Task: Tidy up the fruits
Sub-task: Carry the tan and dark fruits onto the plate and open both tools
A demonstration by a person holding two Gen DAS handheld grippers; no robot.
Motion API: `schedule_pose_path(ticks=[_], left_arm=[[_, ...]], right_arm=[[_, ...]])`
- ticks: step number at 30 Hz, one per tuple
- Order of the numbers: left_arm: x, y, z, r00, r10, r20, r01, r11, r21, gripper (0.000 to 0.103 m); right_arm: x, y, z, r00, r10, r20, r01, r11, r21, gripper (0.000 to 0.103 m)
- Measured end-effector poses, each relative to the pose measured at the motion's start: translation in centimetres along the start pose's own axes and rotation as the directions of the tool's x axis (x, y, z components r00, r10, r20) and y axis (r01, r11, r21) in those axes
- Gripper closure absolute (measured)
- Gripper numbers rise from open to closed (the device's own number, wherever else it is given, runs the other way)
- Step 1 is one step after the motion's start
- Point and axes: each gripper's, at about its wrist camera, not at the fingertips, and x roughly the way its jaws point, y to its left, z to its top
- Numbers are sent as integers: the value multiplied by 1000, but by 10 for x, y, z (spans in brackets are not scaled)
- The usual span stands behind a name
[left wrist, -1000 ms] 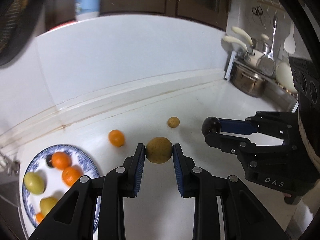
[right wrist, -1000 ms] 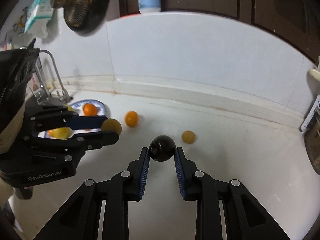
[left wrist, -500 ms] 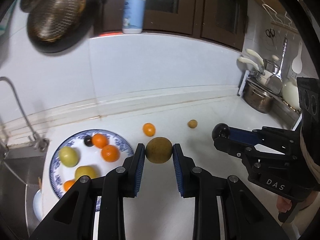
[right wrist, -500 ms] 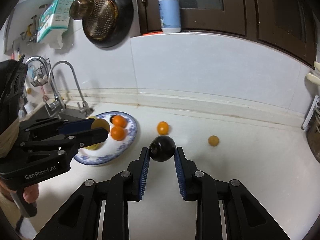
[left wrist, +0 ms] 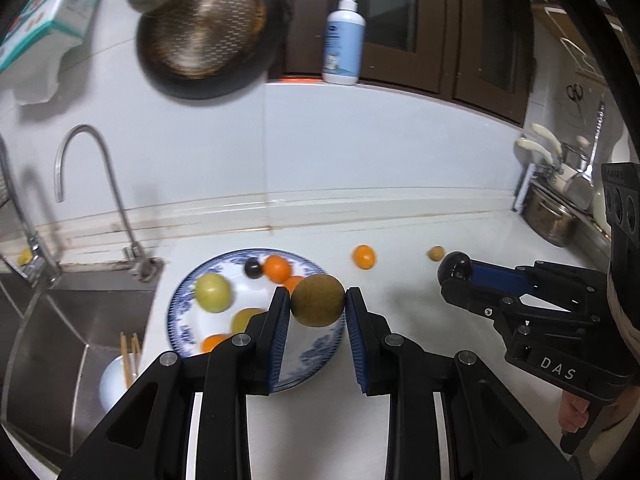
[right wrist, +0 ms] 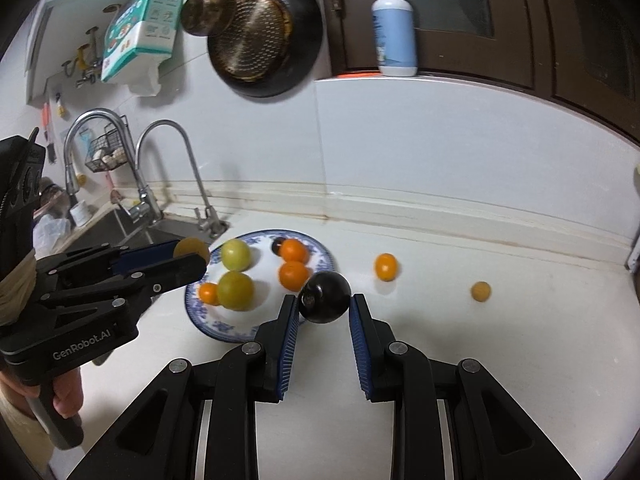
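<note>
Both grippers nearer the plate (left wrist: 320,364) than before, left gripper (left wrist: 317,304) clamping brown fruit (left wrist: 317,299), right gripper (right wrist: 325,304) dark fruit (right wrist: 325,297).

I see a white countertop (right wrist: 500,320) meeting a white wall (right wrist: 440,140), with dark wooden cabinets (right wrist: 560,20) above. A steel sink (left wrist: 72,320) with curved taps (right wrist: 172,168) sits at left; a pan (right wrist: 260,40) hangs overhead.

Nine fruits (right wrist: 385,267), one plate (right wrist: 320,250)

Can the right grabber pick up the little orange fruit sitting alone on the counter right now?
Probably not yet. The right gripper is already shut on a dark round fruit, so its jaws are full. The path over the counter to the orange fruit looks free, though.
</note>
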Motion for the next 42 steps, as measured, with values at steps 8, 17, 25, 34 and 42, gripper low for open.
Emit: schedule_pose_path(ticks=[8, 17, 25, 34, 42], left_arm=[[-7, 33, -8, 997, 78, -3, -78, 996, -38, 75], [16, 67, -12, 991, 119, -54, -122, 991, -55, 75], [55, 92, -15, 988, 96, -122, -105, 992, -65, 75], [89, 106, -21, 976, 88, -198, -100, 994, -48, 75], [102, 109, -24, 975, 67, -214, -81, 995, -56, 75]], right_arm=[[23, 27, 8, 999, 46, -18, -47, 998, -45, 76], [70, 42, 12, 993, 68, -95, -74, 996, -56, 76], [113, 47, 13, 981, 73, -178, -83, 995, -51, 76], [140, 54, 11, 973, 45, -228, -66, 994, -87, 76], [152, 55, 11, 967, 42, -250, -67, 994, -91, 76]])
